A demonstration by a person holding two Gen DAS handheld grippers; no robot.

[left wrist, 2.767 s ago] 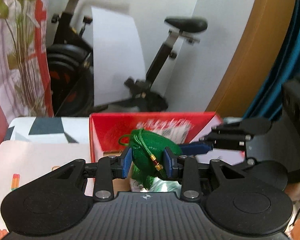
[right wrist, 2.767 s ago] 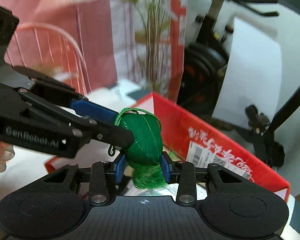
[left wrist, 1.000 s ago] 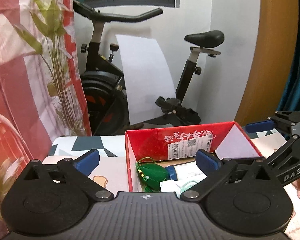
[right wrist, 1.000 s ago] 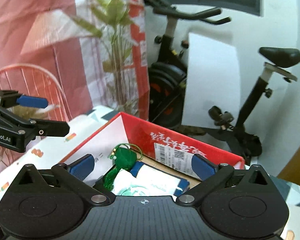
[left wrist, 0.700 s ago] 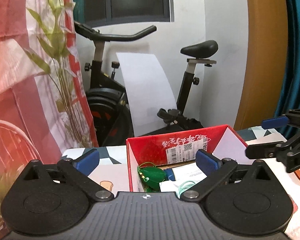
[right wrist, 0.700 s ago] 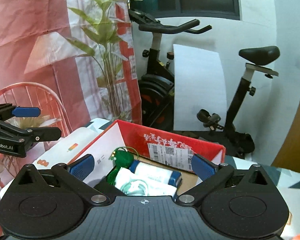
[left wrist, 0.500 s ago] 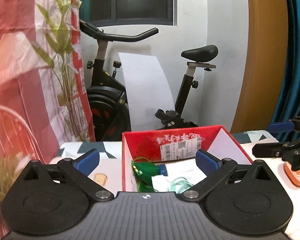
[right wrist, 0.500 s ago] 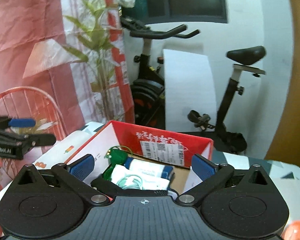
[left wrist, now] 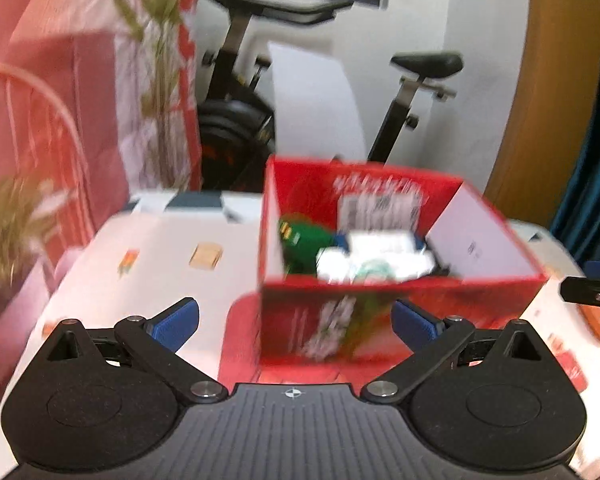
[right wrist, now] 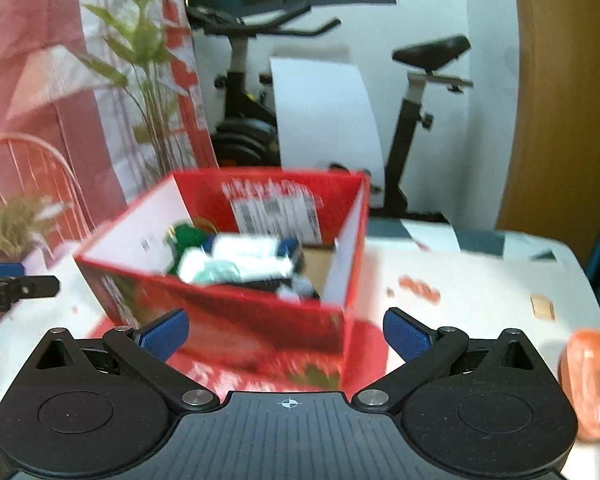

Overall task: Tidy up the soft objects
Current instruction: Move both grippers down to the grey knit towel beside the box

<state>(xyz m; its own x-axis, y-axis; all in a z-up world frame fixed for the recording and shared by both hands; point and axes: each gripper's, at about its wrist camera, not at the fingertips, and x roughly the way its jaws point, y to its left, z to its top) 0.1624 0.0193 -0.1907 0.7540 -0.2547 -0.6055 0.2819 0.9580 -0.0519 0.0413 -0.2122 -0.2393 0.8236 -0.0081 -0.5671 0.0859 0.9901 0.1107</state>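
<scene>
A red cardboard box [left wrist: 400, 292] stands on the table ahead of both grippers; it also shows in the right wrist view [right wrist: 236, 300]. Inside lie a green tasselled pouch [left wrist: 304, 238], also seen from the right [right wrist: 186, 236], and white and blue soft packets [left wrist: 376, 256]. My left gripper [left wrist: 294, 326] is open and empty, short of the box's near wall. My right gripper [right wrist: 286, 334] is open and empty too. An orange soft object [right wrist: 588, 376] lies at the right gripper's right side. Both views are motion-blurred.
The table has a white printed cloth [left wrist: 160, 272]. An exercise bike [right wrist: 340, 92] and a white sheet stand behind it. A plant [right wrist: 140, 60], a red-and-white curtain and a pink wire chair [left wrist: 32, 120] are at the left.
Both grippers let go of the green pouch, which now lies in the box. Both have since pulled back and lowered, jaws wide open, so the box's near wall shows.
</scene>
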